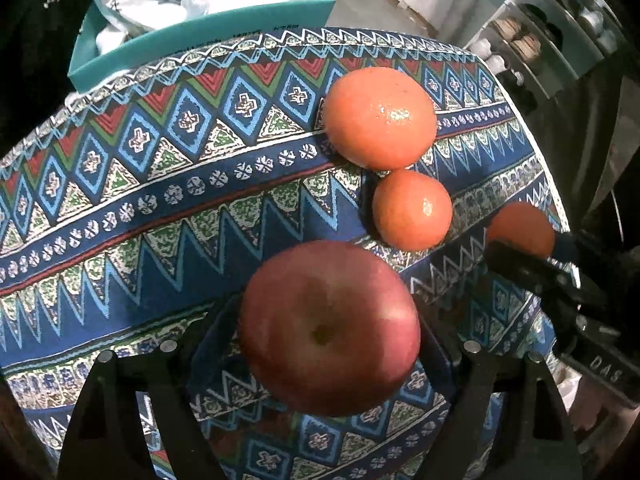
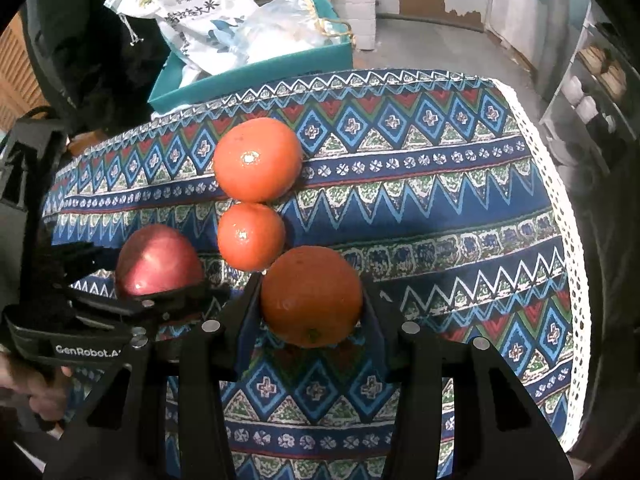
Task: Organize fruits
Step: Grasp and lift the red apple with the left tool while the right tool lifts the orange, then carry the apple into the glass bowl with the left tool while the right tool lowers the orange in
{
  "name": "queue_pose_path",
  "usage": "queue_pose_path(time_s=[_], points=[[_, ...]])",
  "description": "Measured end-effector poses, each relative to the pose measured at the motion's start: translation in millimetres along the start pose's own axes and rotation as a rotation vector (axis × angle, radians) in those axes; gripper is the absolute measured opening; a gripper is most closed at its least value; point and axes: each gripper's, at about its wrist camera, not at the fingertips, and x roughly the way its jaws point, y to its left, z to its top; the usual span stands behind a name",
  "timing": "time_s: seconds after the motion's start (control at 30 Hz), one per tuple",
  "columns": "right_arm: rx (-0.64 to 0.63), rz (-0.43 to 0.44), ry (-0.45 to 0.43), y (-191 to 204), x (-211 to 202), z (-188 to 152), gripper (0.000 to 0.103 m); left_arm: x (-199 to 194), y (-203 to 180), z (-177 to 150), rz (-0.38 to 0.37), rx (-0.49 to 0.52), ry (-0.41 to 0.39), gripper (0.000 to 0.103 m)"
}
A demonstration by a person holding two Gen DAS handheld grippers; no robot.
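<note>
My left gripper [image 1: 328, 320] is shut on a red apple [image 1: 330, 328], held just above the patterned tablecloth [image 1: 160, 200]; the apple also shows in the right wrist view [image 2: 158, 260]. My right gripper [image 2: 312, 300] is shut on an orange [image 2: 311, 295], which sits at the right in the left wrist view [image 1: 520, 230]. A large tangerine [image 1: 378, 118] and a small tangerine [image 1: 412, 210] lie touching in a line on the cloth; in the right wrist view the large tangerine [image 2: 258, 159] and the small tangerine [image 2: 251, 236] lie just beyond the orange.
A teal box [image 2: 256, 72] with white bags stands behind the table's far edge. A white shelf [image 2: 592, 92] with jars stands to the right. The table's right edge has white lace trim [image 2: 572, 240]. The other gripper's body [image 2: 80, 320] is close at the left.
</note>
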Motion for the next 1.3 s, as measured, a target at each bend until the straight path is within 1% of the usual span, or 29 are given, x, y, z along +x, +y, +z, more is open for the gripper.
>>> queue_pose_path(time_s=[0.07, 0.17, 0.3, 0.43, 0.5, 0.77, 1.03, 1.3], points=[[0.003, -0.002, 0.0, -0.1, -0.3, -0.4, 0.046, -2.3, 0.4, -1.6, -0.027, 0.008, -0.009, 0.077], [0.0, 0.0, -0.005, 1.7, -2.5, 0.4, 0.046, -4.8, -1.8, -5.2, -0.002, 0.021, -0.023, 0.077], [-0.02, -0.006, -0.019, 7.8, -7.2, 0.4, 0.046, -9.1, -10.6, -12.2, 0.068, 0.065, -0.045, 0.077], [-0.046, -0.024, -0.036, 12.9, -13.5, 1.2, 0.046, -17.7, -8.6, -20.2, 0.071, 0.068, -0.057, 0.077], [-0.05, -0.024, -0.049, 14.8, -18.3, 2.8, 0.046, -26.0, -4.7, -22.9, 0.078, 0.066, -0.068, 0.077], [-0.101, -0.039, -0.105, 32.0, -43.0, 9.4, 0.045, -72.3, -4.0, -33.1, 0.095, 0.07, -0.153, 0.077], [-0.157, -0.022, -0.175, 57.4, -74.6, 15.4, 0.045, -121.3, -1.9, -43.4, 0.09, 0.054, -0.233, 0.077], [-0.187, 0.011, -0.229, 77.5, -103.3, 20.6, 0.045, -162.0, 2.2, -55.2, 0.091, 0.044, -0.297, 0.077]])
